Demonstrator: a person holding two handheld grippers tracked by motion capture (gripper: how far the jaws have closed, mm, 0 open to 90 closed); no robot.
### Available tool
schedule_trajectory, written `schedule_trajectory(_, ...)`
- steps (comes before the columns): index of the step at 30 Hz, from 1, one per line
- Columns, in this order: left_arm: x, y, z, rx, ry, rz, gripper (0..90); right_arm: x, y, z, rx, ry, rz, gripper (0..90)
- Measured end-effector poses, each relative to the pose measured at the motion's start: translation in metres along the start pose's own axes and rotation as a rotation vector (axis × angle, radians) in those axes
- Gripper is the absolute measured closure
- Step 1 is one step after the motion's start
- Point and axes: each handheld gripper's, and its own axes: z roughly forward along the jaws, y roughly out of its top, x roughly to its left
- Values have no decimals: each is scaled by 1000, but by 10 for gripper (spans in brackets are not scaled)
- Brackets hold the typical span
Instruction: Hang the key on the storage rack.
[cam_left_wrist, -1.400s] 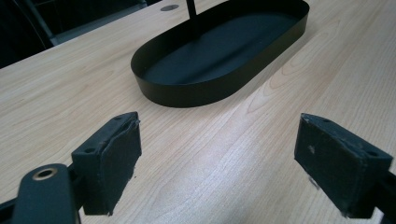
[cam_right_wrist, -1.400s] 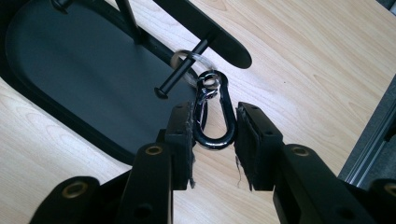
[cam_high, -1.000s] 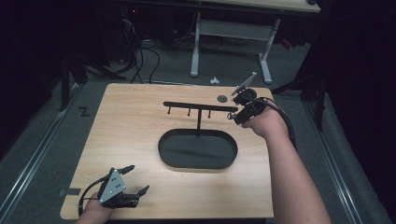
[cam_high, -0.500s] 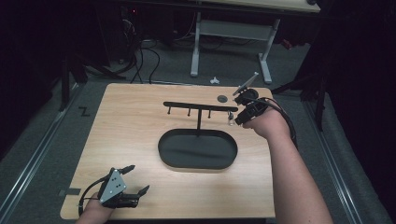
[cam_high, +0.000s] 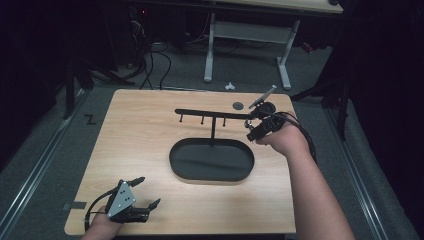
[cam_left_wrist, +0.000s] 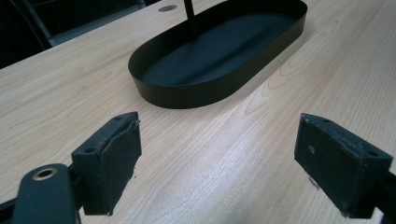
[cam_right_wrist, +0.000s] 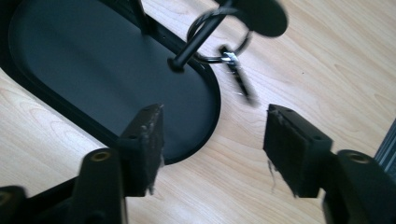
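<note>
A black oval tray (cam_high: 171, 161) lies mid-table, with a post and a hooked crossbar (cam_high: 210, 114) rising from it. My right gripper (cam_high: 251, 131) is at the bar's right end. In the right gripper view a key ring (cam_right_wrist: 204, 18) hangs on a black peg (cam_right_wrist: 189, 51), and its key (cam_right_wrist: 240, 81) dangles, blurred. Just below the key, my right gripper (cam_right_wrist: 214, 140) has just been opening its jaws, which hold nothing. My left gripper (cam_high: 150, 190) rests open near the front left corner. It (cam_left_wrist: 217, 163) faces the tray (cam_left_wrist: 187, 95) with nothing between its pads.
The wooden table (cam_high: 140, 130) has a small round hole (cam_high: 239, 105) near its far edge. Beyond it stand a desk frame (cam_high: 209, 45) and floor cables (cam_high: 150, 60). Bare wood lies to the left of the tray and in front of it.
The right hand has drawn back slightly toward the near edge, away from the bar's end. The left gripper has not moved.
</note>
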Motion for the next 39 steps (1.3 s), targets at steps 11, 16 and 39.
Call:
schedule_trajectory(11,-1,0,1,4,-3,-1,152,8,-32,21,-24,-14,26,235)
schedule_trajectory(16,-2,0,2,5,-2,3,152,13,-51,30,-43,-14,44,226)
schedule_trajectory(39,-3,-2,6,19,6,0,152,39,-158,82,-333,-2,141,206)
